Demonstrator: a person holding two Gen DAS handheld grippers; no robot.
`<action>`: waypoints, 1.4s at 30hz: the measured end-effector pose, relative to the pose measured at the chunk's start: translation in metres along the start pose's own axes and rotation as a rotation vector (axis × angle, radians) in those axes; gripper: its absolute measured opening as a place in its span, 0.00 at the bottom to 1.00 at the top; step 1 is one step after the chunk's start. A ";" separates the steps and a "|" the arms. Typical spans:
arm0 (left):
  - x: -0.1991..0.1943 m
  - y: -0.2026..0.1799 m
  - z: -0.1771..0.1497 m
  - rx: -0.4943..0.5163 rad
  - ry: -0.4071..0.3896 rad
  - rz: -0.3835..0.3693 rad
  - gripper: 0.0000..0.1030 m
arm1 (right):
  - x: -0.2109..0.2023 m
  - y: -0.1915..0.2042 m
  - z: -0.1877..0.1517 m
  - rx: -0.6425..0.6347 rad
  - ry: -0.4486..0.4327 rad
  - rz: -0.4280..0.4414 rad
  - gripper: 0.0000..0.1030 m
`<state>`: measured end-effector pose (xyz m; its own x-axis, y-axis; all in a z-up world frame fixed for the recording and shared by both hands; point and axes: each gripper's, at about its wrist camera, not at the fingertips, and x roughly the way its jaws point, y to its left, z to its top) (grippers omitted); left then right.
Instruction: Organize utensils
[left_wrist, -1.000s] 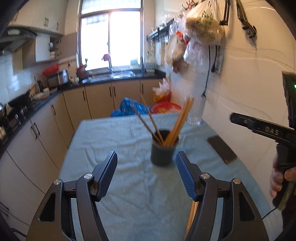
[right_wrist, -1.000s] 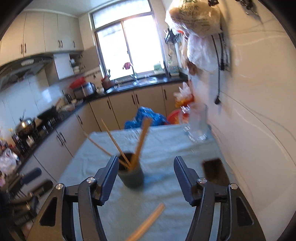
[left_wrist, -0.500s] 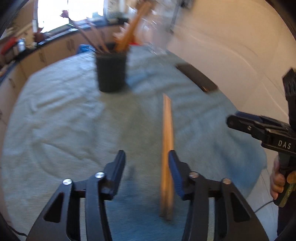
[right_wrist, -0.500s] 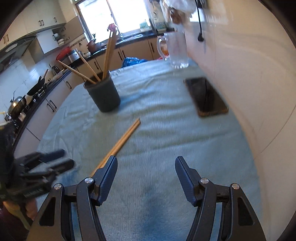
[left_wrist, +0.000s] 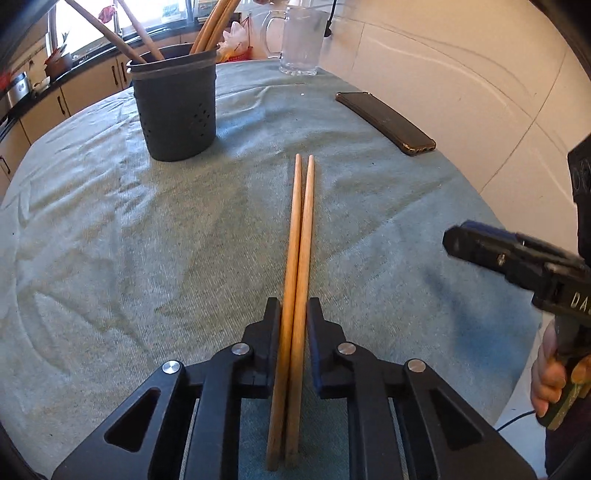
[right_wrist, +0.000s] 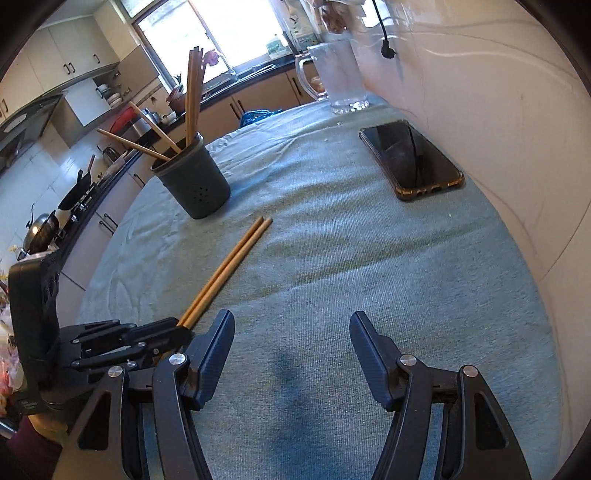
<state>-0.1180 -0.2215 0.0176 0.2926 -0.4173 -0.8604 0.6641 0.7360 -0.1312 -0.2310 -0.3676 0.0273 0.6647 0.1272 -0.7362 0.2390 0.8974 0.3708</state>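
You are closing the left tongs (left_wrist: 293, 317) on the two chopsticks (left_wrist: 301, 236) lying on the desk (left_wrist: 147, 240), so be squeezing both evenly before lifting toward the holder (left_wrist: 175, 110), right tongs (right_wrist: 291, 345) hanging apart and empty.

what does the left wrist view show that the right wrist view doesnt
Only the left wrist view shows the left gripper jaws closing on the pair of chopsticks, and the hand on the right gripper's handle. Only the right wrist view shows the right gripper open over bare cloth, and the stove pans. Both show the holder, phone and glass mug.
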 end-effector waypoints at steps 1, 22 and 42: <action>0.001 0.002 0.002 -0.018 0.003 -0.013 0.13 | 0.002 0.000 -0.001 0.006 0.004 0.005 0.67; -0.004 0.022 0.001 -0.095 -0.039 -0.096 0.14 | 0.013 -0.001 -0.014 0.011 0.002 -0.003 0.69; 0.018 0.012 0.032 -0.063 0.001 0.000 0.13 | 0.010 -0.004 -0.020 0.013 -0.046 0.006 0.71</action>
<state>-0.0826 -0.2370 0.0162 0.2915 -0.4167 -0.8611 0.6193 0.7682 -0.1620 -0.2396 -0.3611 0.0071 0.6978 0.1124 -0.7074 0.2439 0.8913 0.3822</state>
